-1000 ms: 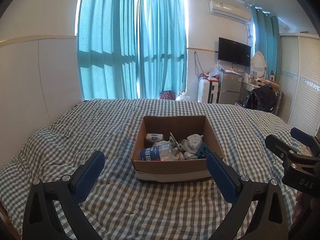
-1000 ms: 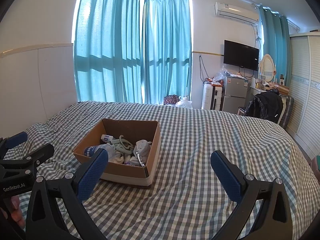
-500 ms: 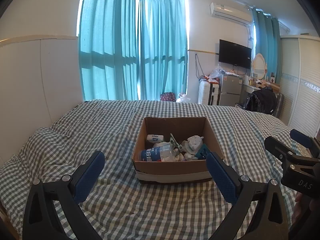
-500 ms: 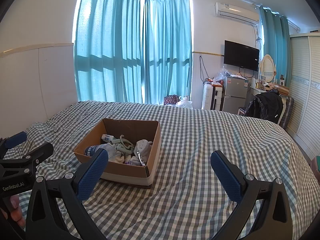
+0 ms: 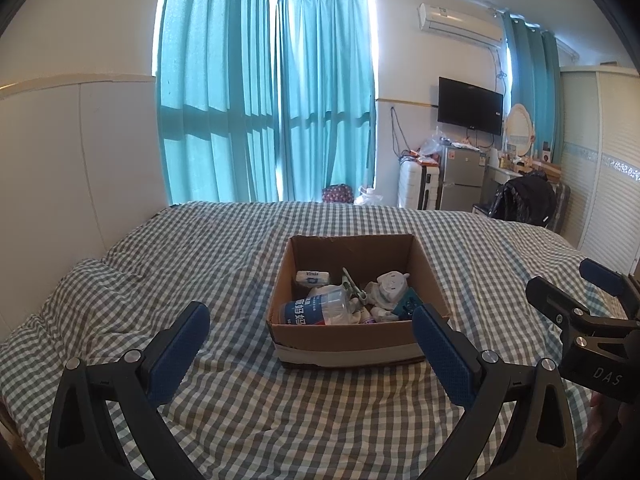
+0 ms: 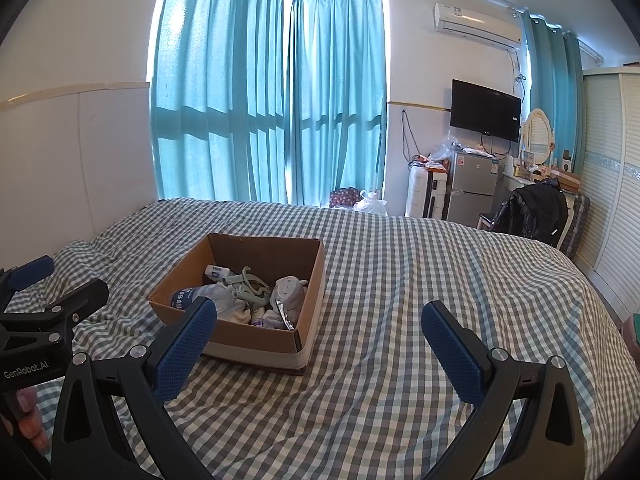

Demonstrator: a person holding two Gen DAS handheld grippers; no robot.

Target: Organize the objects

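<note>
Inside cardboard box [image 5: 352,338], jumbled items overlap; bottle [image 5: 316,309] label partly hidden.

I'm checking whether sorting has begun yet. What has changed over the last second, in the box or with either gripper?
Almost nothing. The left gripper only drifted slightly, so the cardboard box sits a touch differently in its view; the right gripper barely shifted. Nothing was grasped or released: both grippers stay open and empty, short of the box. The bottle and other contents lie as before on the checkered bed.
</note>
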